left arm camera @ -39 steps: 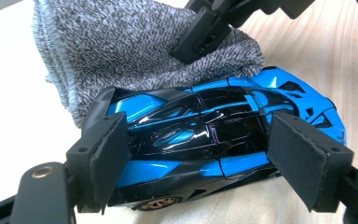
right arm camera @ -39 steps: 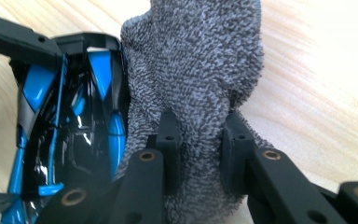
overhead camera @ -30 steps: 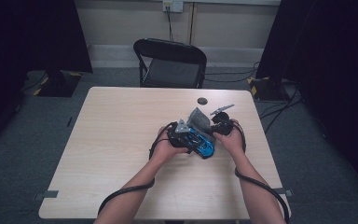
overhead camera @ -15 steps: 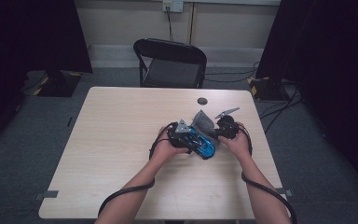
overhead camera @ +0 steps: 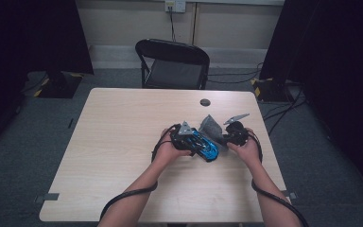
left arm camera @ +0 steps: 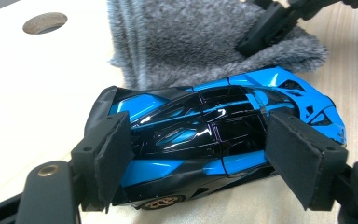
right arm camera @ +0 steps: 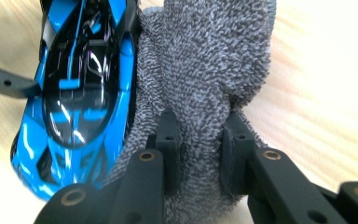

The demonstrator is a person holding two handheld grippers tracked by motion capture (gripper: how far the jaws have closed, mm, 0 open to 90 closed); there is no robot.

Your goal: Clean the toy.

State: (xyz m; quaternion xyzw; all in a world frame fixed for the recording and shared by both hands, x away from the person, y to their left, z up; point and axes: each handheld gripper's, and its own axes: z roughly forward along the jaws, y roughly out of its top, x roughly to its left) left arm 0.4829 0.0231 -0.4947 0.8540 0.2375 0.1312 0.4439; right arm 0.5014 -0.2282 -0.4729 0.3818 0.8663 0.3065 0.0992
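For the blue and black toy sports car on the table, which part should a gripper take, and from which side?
Grip the blue and black toy sports car across its length, nose and tail, from the side away from the grey fluffy cloth. The left gripper straddles it this way; the cloth lies against its far flank, where the right gripper pinches it.

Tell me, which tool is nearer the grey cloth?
Right. The right tool is clamped on the cloth itself. The left tool straddles the blue car, beside the cloth.

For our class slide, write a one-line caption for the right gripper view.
Right claw pinching a grey fleecy cloth against the side of a blue-and-black toy car.
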